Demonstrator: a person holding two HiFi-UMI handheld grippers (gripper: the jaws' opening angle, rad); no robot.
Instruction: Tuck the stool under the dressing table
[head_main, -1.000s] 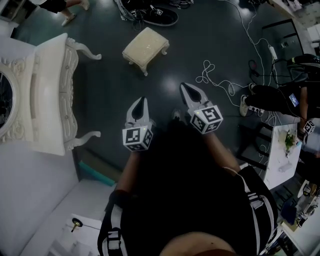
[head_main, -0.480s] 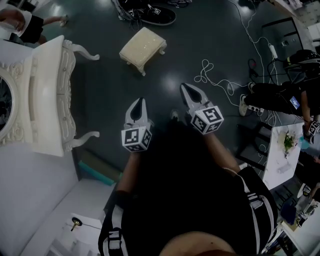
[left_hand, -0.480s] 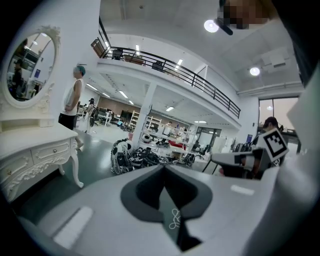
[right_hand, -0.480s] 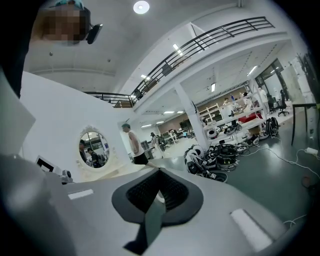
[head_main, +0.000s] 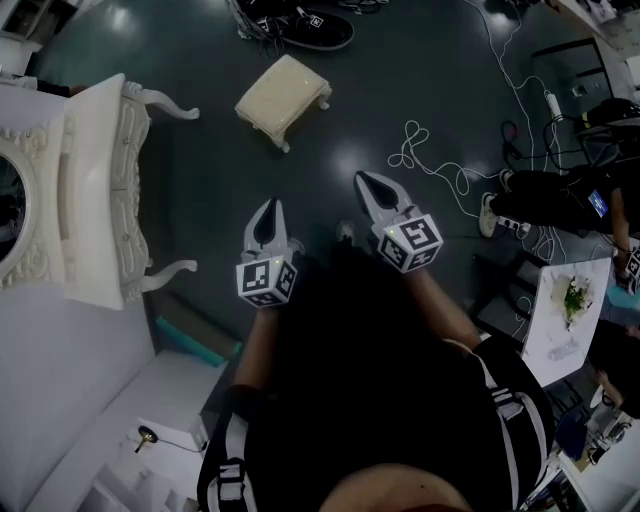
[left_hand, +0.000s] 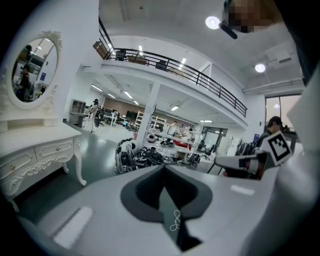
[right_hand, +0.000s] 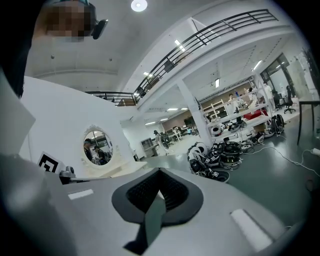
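Observation:
The cream cushioned stool (head_main: 283, 95) stands alone on the dark floor, up and left of both grippers. Along the left edge is the white carved dressing table (head_main: 100, 190) with its oval mirror (head_main: 8, 205); its legs face the open floor. My left gripper (head_main: 266, 208) and right gripper (head_main: 361, 180) hang side by side in front of me, both shut and holding nothing, well short of the stool. In the left gripper view the shut left gripper (left_hand: 164, 168) has the dressing table (left_hand: 35, 155) to its left. The right gripper (right_hand: 159, 173) is shut too; neither gripper view shows the stool.
White cables (head_main: 430, 150) loop over the floor right of the stool. A black gear pile (head_main: 300, 25) lies beyond it. A person (head_main: 560, 195) sits at the right by a white table (head_main: 565, 320). A white platform (head_main: 90, 400) fills the lower left.
Both grippers have drifted slightly left and down in the head view, jaws still shut. The person at the top left corner has gone out of view.

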